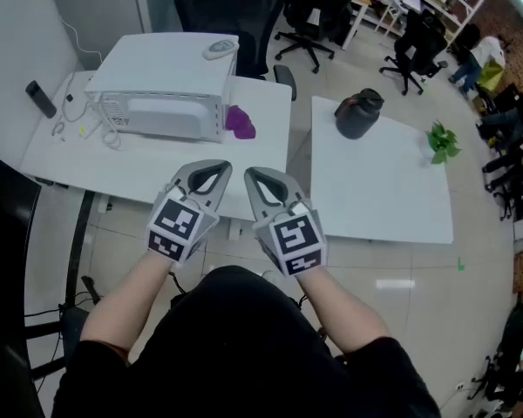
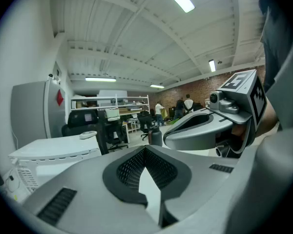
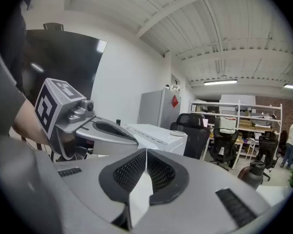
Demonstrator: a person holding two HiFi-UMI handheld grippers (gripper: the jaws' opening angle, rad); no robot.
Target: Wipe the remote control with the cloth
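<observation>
Head view: left gripper and right gripper are held side by side, jaws pressed together, nothing gripped.
The white appliance on the left table is seen whole only from above. The purple cloth, just beside the appliance's right end, is hidden in both gripper views; the remote control, laid on the appliance's top, is made out small in each.
</observation>
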